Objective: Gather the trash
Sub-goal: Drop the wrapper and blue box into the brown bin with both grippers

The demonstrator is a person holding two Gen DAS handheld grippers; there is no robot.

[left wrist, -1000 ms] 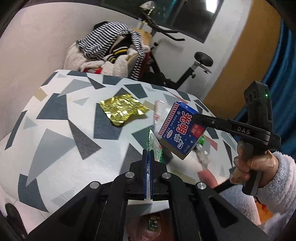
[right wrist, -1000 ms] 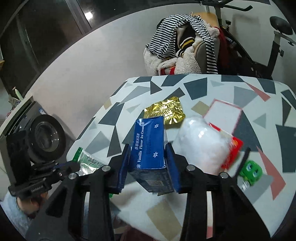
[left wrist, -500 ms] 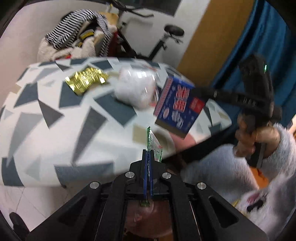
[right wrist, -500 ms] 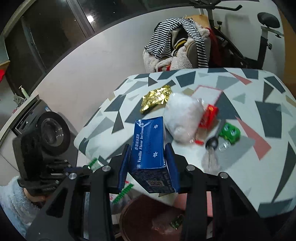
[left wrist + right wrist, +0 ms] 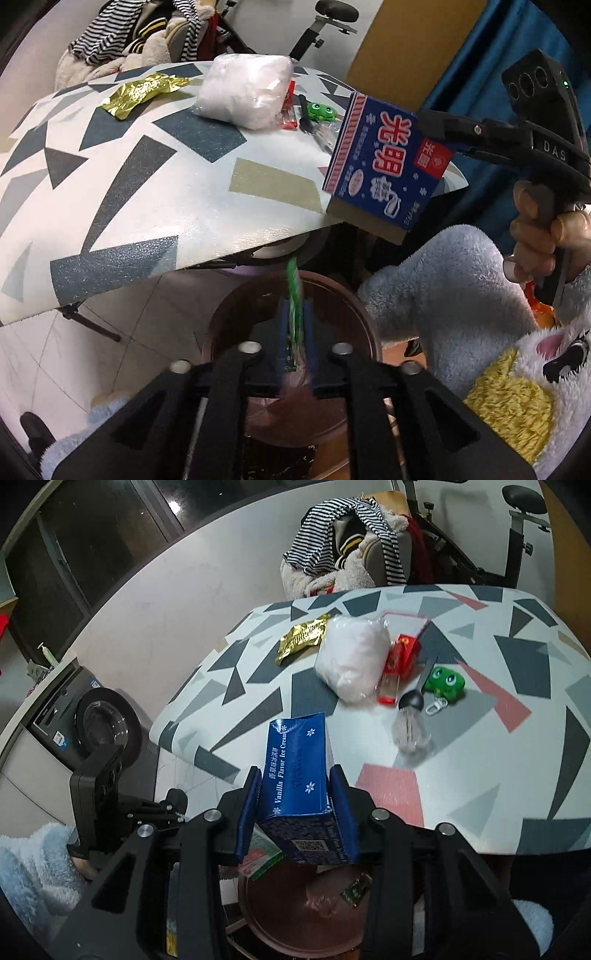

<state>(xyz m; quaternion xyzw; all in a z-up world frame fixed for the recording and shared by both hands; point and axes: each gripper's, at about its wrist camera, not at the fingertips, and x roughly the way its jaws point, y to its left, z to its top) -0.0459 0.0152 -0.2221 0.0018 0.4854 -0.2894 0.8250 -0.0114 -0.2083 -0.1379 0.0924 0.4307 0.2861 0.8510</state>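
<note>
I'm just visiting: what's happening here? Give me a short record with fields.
Left hand-held gripper: jaws have just been opening, green wrapper between them, above brown bin
Right hand-held gripper: clamped on blue ice cream box
Bin contents: a small green scrap
On table: gold wrapper, white bag, green frog toy

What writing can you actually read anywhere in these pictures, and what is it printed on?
"Vanilla Flavor Ice Cream": side of the blue ice cream carton.
"光明": large red characters on the carton's front.
"DAS": arm of the right hand-held gripper.
Smaller Chinese print and the code on the carton: too small to read.
</note>
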